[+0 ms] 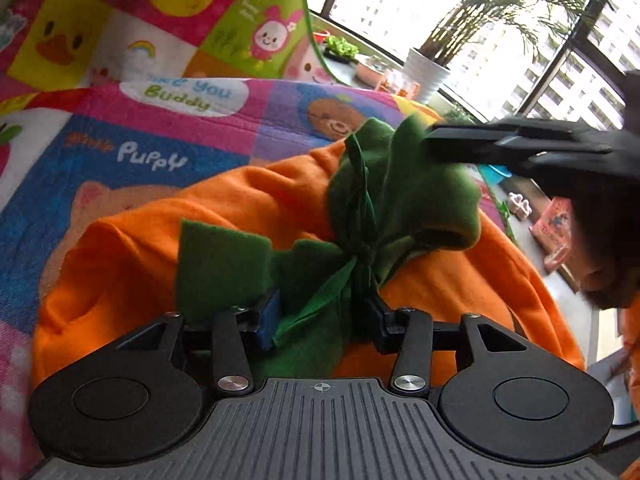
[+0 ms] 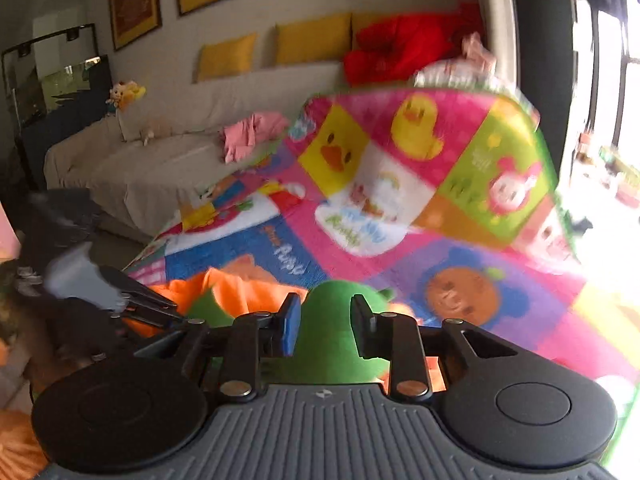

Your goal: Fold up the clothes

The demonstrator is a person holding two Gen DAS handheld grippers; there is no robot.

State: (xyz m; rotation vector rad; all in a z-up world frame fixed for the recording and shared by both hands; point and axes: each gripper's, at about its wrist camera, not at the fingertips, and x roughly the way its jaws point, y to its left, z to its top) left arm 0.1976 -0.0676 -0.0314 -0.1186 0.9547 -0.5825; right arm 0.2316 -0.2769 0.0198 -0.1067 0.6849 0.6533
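- An orange garment (image 1: pixel 248 216) with a green felt leaf collar (image 1: pixel 360 236) lies bunched on a bright patchwork play mat (image 1: pixel 168 156), near the mat's right edge as the left gripper's camera sees it.
- The left gripper (image 1: pixel 320 314) sits low over the near side of the garment, its jaws partly spread, with a fold of the green collar lying between them. I cannot tell whether the pads actually press the fabric.
- The right gripper (image 1: pixel 440 142) comes in from the right in that view, its dark fingers drawn close together at the far tip of a green leaf. Blur hides whether they pinch it.
- From the right gripper's own camera, its jaws (image 2: pixel 326 330) stand apart with a rounded hump of green felt (image 2: pixel 336 320) between them, orange cloth (image 2: pixel 240 292) just beyond.
- The mat's far edge curls upward, showing yellow ducks (image 2: pixel 416 124).
- Beyond it stands a pale sofa (image 2: pixel 168 160) with yellow cushions (image 2: pixel 312 40), a pink cloth (image 2: pixel 248 136) and a red heap (image 2: pixel 404 48).
- A white planter (image 1: pixel 426 72) stands by the window.
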